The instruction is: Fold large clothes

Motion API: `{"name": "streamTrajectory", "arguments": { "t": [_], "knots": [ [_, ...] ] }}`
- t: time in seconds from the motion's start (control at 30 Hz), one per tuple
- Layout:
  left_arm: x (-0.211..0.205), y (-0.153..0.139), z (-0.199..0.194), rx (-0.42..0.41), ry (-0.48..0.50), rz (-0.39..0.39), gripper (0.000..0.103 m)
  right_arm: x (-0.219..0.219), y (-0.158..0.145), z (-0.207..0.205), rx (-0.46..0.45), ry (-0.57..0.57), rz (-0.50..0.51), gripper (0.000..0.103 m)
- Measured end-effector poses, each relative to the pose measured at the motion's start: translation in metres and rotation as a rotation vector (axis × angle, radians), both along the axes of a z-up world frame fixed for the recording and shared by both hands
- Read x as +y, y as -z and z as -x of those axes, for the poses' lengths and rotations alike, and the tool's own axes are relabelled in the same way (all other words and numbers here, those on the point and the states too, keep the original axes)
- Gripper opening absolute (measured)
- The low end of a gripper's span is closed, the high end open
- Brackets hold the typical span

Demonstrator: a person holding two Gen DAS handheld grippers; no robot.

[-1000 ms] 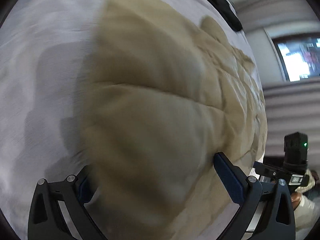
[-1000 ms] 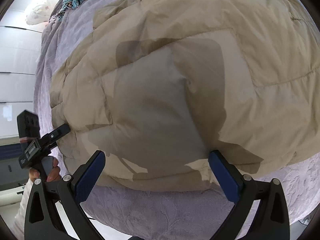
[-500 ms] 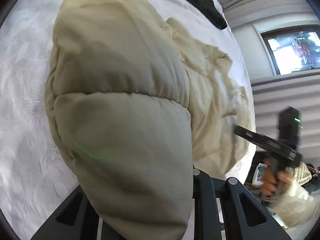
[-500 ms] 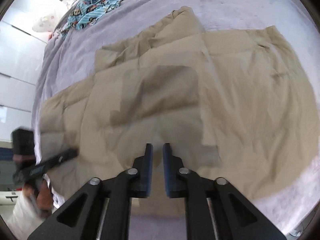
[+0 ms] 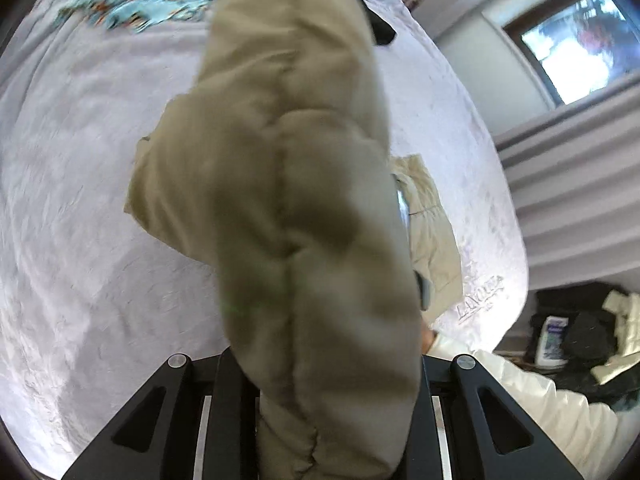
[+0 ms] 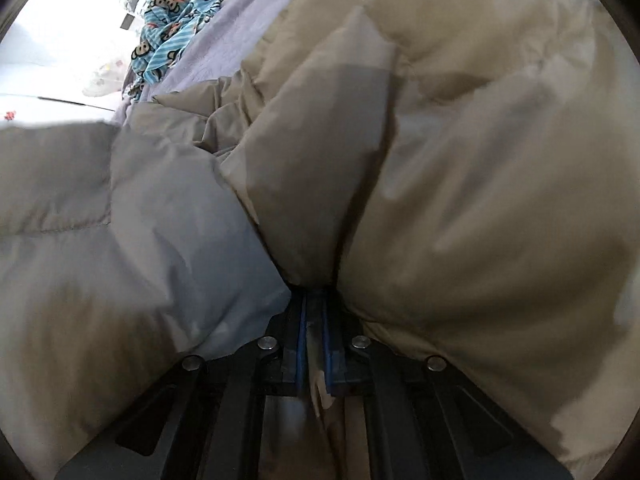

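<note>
Jacket clamped in both tongs above the bed

Nearest to us, our left tongs [image 5: 320, 420] are clamped on a thick bunch of the beige puffer jacket [image 5: 288, 184], which hangs up off the bed [image 5: 72, 208] and fills the middle of the left wrist view. Our right tongs [image 6: 314, 336] are pinched together on a thin fold of the same jacket [image 6: 460, 160]; we see fabric running between the blue pads [image 6: 329, 344], and quilted panels billow to either side of them. Beyond the left tongs, a white sleeve [image 5: 532, 400] of our other arm reaches in at the bed's near right edge. A flat part of the jacket lies on the pale bedcover by that edge. Farther off, toward the bed's far edge, lie a blue patterned garment [image 6: 176, 16] and a dark garment [image 5: 382, 28]. A window [image 5: 580, 40] shows past the bed's far right corner.
</note>
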State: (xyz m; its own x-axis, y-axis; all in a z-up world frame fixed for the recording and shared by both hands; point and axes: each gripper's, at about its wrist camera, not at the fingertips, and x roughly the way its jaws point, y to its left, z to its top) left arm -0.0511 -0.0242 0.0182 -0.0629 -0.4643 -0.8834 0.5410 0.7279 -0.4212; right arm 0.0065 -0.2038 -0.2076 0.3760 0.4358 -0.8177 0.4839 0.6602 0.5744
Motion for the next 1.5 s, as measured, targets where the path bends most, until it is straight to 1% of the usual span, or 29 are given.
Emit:
{"name": "streamTrajectory", "arguments": {
  "t": [0.1,0.17,0.2,0.23,0.27,0.3,0.33,0.37,0.4,0.43,0.47,0.53,0.57,0.63,0.7,0.73,0.8,0.9,1.0,1.1,1.17,1.23,1.27,1.3,1.33,1.37,1.4,1.47,1.5],
  "knots": [
    [-0.036,-0.005,0.010,-0.032,0.036,-0.045,0.025,-0.010,0.000,0.004,0.012,0.004,-0.067,0.004],
    [-0.057,-0.007,0.015,-0.047,0.068,-0.068,0.025,-0.026,-0.011,0.013,0.006,0.019,-0.089,0.005],
    [-0.056,-0.005,0.018,-0.053,0.085,-0.075,0.026,-0.037,-0.024,0.025,-0.015,0.029,-0.093,0.009],
    [-0.064,-0.006,0.022,-0.053,0.105,-0.076,0.033,-0.046,-0.034,0.034,-0.034,0.034,-0.089,0.009],
    [-0.075,-0.005,0.026,-0.039,0.133,-0.053,0.048,-0.058,-0.046,0.048,-0.053,0.047,-0.072,0.009],
    [-0.093,-0.004,0.029,-0.022,0.150,-0.031,0.057,-0.066,-0.054,0.059,-0.062,0.063,-0.059,0.009],
    [-0.100,-0.002,0.032,0.003,0.169,-0.004,0.069,-0.079,-0.063,0.078,-0.075,0.096,-0.052,0.010],
    [-0.112,0.003,0.035,0.040,0.201,0.036,0.076,-0.092,-0.069,0.097,-0.082,0.135,-0.053,0.012],
    [-0.118,0.008,0.036,0.059,0.224,0.062,0.077,-0.103,-0.073,0.115,-0.083,0.171,-0.052,0.019],
    [-0.130,0.016,0.039,0.099,0.274,0.121,0.077,-0.111,-0.076,0.131,-0.079,0.202,-0.046,0.024],
    [-0.138,0.025,0.040,0.142,0.306,0.172,0.077,-0.121,-0.078,0.151,-0.072,0.241,-0.038,0.032],
    [-0.155,0.045,0.039,0.224,0.350,0.227,0.077,-0.132,-0.078,0.181,-0.066,0.295,-0.034,0.037],
    [-0.162,0.054,0.039,0.257,0.364,0.235,0.077,-0.135,-0.078,0.198,-0.058,0.319,-0.033,0.039],
    [-0.177,0.078,0.036,0.318,0.374,0.231,0.077,-0.138,-0.081,0.222,-0.048,0.339,-0.025,0.048],
    [-0.187,0.093,0.032,0.320,0.358,0.202,0.077,-0.134,-0.087,0.245,-0.052,0.345,-0.006,0.078],
    [-0.194,0.096,0.031,0.313,0.351,0.193,0.077,-0.131,-0.091,0.253,-0.064,0.343,0.001,0.081],
    [-0.204,0.097,0.032,0.284,0.351,0.174,0.077,-0.126,-0.102,0.267,-0.098,0.332,-0.002,0.081],
    [-0.216,0.093,0.043,0.237,0.372,0.148,0.077,-0.108,-0.120,0.287,-0.178,0.287,-0.052,0.082],
    [-0.212,0.096,0.049,0.207,0.392,0.126,0.077,-0.089,-0.132,0.301,-0.245,0.218,-0.130,0.083],
    [-0.207,0.083,0.042,0.170,0.389,0.127,0.077,-0.074,-0.135,0.283,-0.281,0.174,-0.169,0.083],
    [-0.207,0.062,0.038,0.106,0.381,0.159,0.077,-0.070,-0.130,0.267,-0.272,0.177,-0.153,0.083],
    [-0.199,0.037,0.034,0.021,0.367,0.191,0.077,-0.071,-0.122,0.252,-0.217,0.211,-0.114,0.083],
    [-0.185,0.020,0.028,-0.057,0.341,0.197,0.077,-0.073,-0.117,0.250,-0.176,0.236,-0.088,0.074],
    [-0.178,0.012,0.024,-0.105,0.317,0.193,0.077,-0.076,-0.113,0.246,-0.161,0.254,-0.078,0.032],
    [-0.164,0.004,0.017,-0.161,0.283,0.184,0.077,-0.080,-0.110,0.247,-0.144,0.272,-0.068,0.017],
    [-0.143,-0.002,0.006,-0.228,0.226,0.161,0.077,-0.083,-0.109,0.251,-0.119,0.287,-0.042,0.016],
    [-0.128,-0.002,-0.003,-0.265,0.184,0.136,0.077,-0.086,-0.109,0.254,-0.121,0.300,-0.022,0.015],
    [-0.100,0.009,-0.022,-0.300,0.097,0.077,0.077,-0.090,-0.111,0.261,-0.115,0.300,0.023,0.014],
    [-0.086,0.018,-0.032,-0.294,0.056,0.046,0.077,-0.088,-0.113,0.266,-0.114,0.297,0.041,0.014]
  ]
}}
